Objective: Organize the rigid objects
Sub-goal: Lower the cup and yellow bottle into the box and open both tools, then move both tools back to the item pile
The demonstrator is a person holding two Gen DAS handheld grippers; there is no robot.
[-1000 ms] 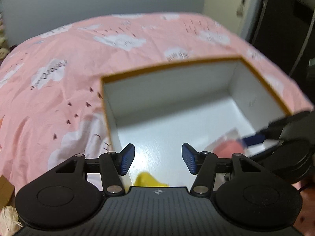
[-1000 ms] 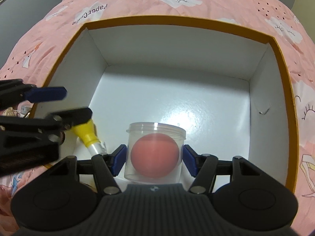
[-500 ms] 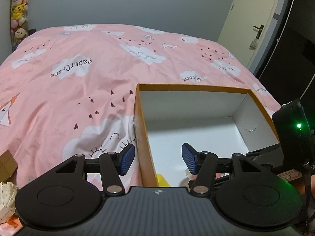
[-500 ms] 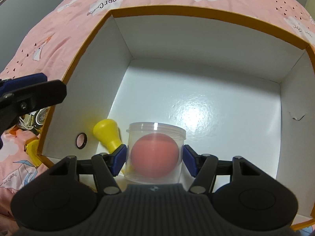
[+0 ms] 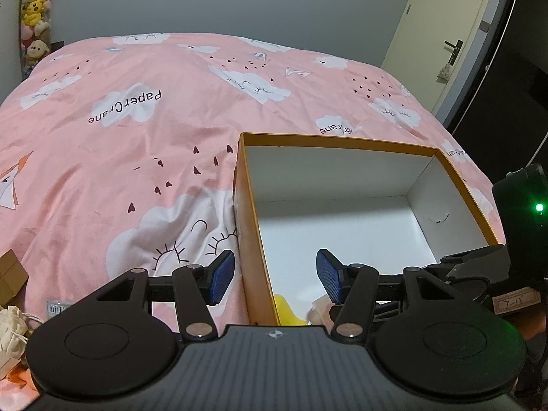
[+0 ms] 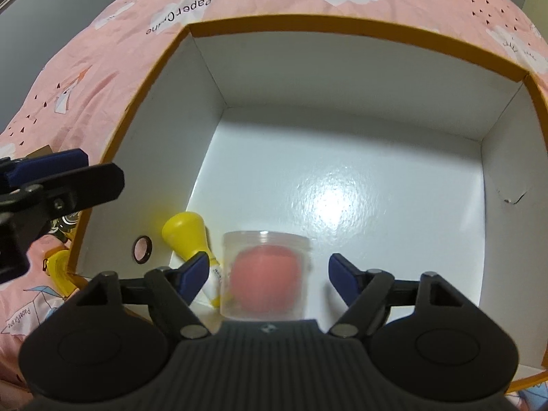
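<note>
Right gripper (image 6: 269,270) spread wide, the clear jar (image 6: 263,279) with the pink ball loose between its jaws at the box's (image 6: 342,25) near edge, beside the yellow tube (image 6: 191,239); it could tip against that tube. Left gripper (image 5: 275,279) spread, empty, straddling the box wall

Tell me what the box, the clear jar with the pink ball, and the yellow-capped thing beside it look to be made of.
Box: probably cardboard with a glossy white lining, since the floor shows a bright glare and one wall has a small tear. Clear jar: likely smooth transparent plastic; the pink ball shows through, though blurred. Yellow-capped item: seemingly hard, smooth plastic with a soft sheen.
</note>
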